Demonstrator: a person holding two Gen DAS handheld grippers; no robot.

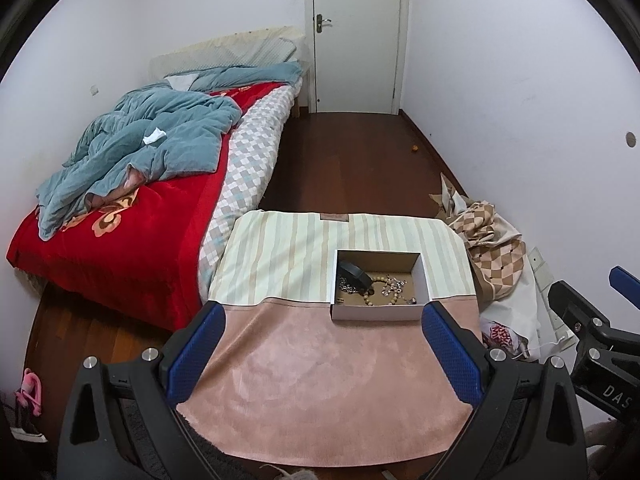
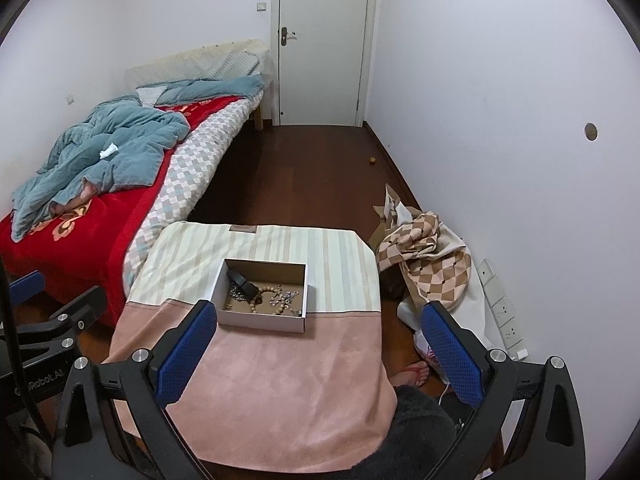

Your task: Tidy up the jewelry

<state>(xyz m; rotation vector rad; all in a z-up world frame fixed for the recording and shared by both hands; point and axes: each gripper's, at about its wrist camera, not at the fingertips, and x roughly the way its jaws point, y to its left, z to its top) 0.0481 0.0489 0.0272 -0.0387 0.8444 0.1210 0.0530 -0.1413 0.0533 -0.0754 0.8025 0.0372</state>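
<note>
"What were the fingers doing when you looked?"

"Nothing, really. The left gripper (image 1: 322, 344) had its blue pads (image 1: 196, 354) spread wide with only the pink cloth (image 1: 320, 380) between them, and the right gripper (image 2: 318, 346) was just as splayed and just as empty. Both hung over the near end of the table, short of the cardboard box (image 2: 262, 320)."

"And the jewelry?"

"All inside that open box, which sat where the pink cloth met the striped cloth (image 2: 340, 256). I could make out a wooden bead bracelet (image 2: 267, 294), a silvery chain (image 2: 282, 298), another tangle of links (image 2: 237, 295) and a black case (image 2: 242, 280) leaning in the back corner, everything lying in one heap on the bottom."

"So how far along was it?"

"I'd say barely begun. Nothing had been laid out on the cloth, and the pieces looked knotted together; untangling and sorting all seemed left to do."

"Anything in the way?"

"Not on the table. The bed (image 1: 112, 248) with its red blanket and rumpled blue quilt (image 1: 152, 140) crowded the left side, a checked heap of fabric (image 2: 424, 264) lay on the floor to the right, and a foot in a red sandal (image 2: 412, 374) showed beneath the table edge."
</note>
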